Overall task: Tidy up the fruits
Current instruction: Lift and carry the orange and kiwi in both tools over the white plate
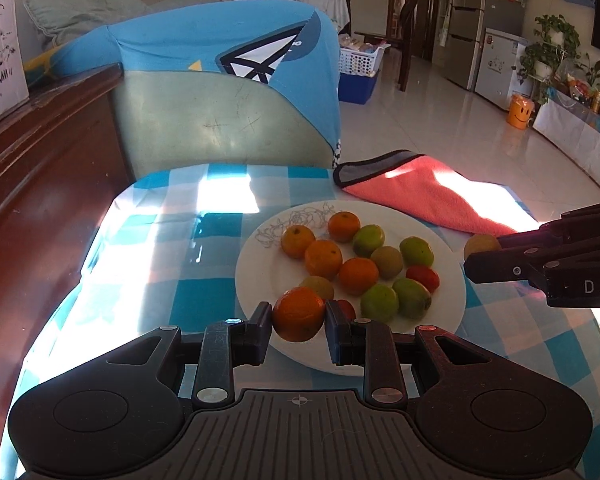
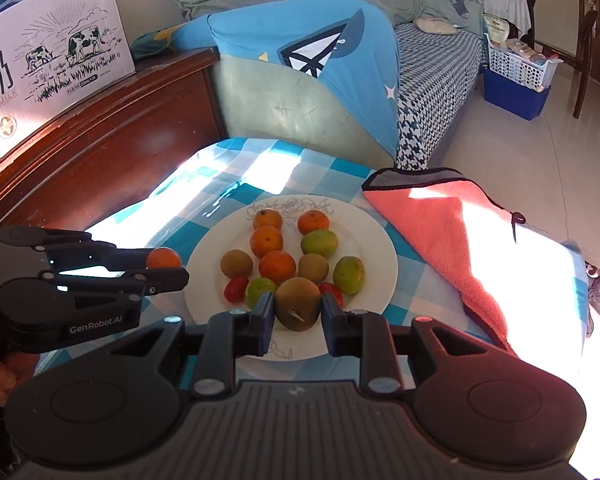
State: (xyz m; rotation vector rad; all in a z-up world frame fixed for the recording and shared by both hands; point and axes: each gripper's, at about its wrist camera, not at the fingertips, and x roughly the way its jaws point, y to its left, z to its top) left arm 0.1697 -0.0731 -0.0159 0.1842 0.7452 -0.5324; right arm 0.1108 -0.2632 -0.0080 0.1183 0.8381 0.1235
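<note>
Here, left gripper [image 1: 299, 322] clamped on an orange [image 1: 299, 314], right gripper [image 2: 299, 312] on a kiwi [image 2: 298, 304], over the fruit plate [image 1: 256, 276]; milk carton [image 2: 48, 64] only in right view

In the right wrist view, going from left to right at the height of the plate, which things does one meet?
Left gripper holding an orange → white plate of fruit → pink towel.
</note>
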